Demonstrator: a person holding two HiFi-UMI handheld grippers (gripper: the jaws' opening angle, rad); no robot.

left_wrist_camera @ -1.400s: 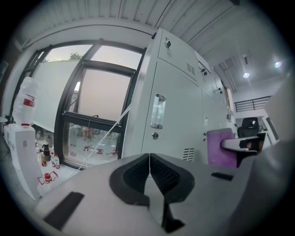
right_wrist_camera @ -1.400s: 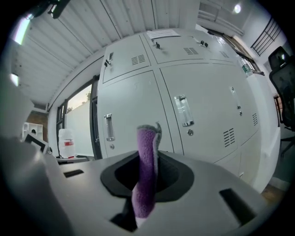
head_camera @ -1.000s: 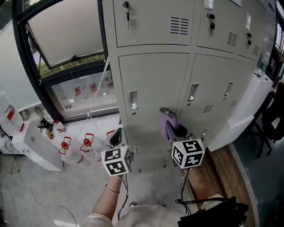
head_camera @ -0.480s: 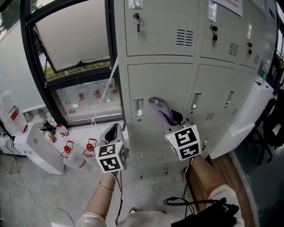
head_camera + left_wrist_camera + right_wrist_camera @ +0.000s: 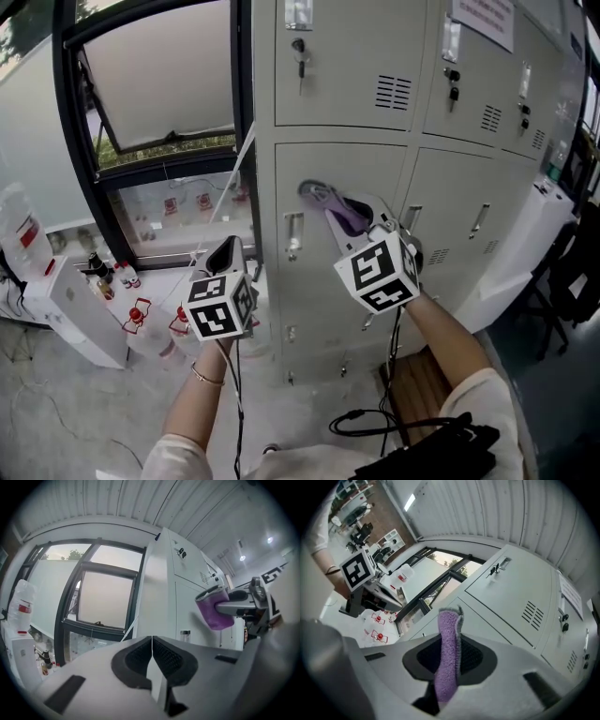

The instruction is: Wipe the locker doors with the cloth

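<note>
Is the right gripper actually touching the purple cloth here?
Touching. In the right gripper view, the right gripper clamps the purple cloth between its jaws.

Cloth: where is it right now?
Head view, centre: the cloth is clamped in the right gripper, at the top of the lower-left locker door, just above-right of its handle.

The left claw (image 5: 152, 643) has its dark ribbed jaws pressed together with nothing between them. Beyond stands the pale grey metal locker bank (image 5: 161, 597), a black-framed window (image 5: 86, 597) to its left. The right claw (image 5: 224, 607) grips a fuzzy purple cloth (image 5: 212, 612) near a locker door.
</note>
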